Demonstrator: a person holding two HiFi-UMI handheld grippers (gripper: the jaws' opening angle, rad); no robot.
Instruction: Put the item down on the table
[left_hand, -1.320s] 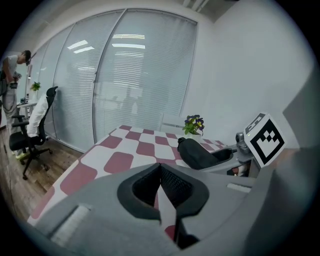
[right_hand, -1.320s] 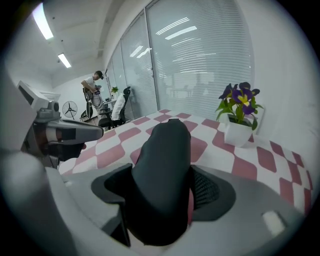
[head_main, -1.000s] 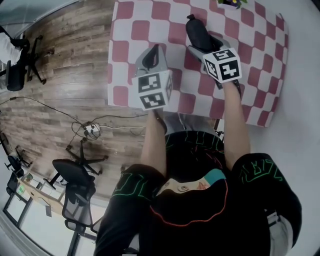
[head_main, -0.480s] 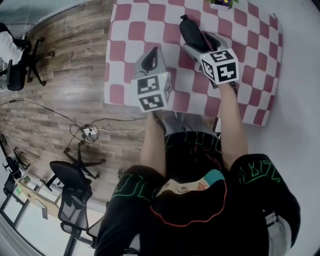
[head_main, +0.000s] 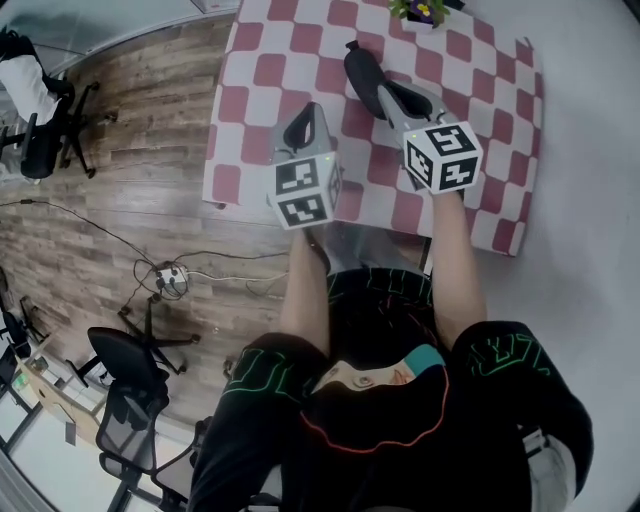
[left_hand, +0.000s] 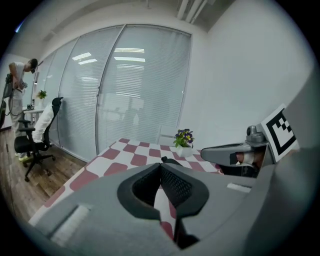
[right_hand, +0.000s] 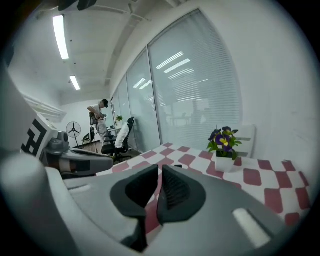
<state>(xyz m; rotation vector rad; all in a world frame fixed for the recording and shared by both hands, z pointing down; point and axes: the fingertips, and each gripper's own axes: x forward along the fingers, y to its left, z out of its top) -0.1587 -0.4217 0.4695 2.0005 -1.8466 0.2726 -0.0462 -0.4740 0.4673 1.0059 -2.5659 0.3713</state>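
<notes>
Our left gripper (left_hand: 160, 167) hovers over the near edge of the checkered surface (head_main: 260, 70), jaws clenched on nothing. The dark item (head_main: 360, 65) lies on the surface, just beyond our right gripper (right_hand: 161, 172), whose empty jaws have just been closing.

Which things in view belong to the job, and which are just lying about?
Job:
checkered table
left gripper, shut, empty
right gripper, jaws have just been closing, nothing between them

Lying about:
potted flowers
office chair
power strip
</notes>
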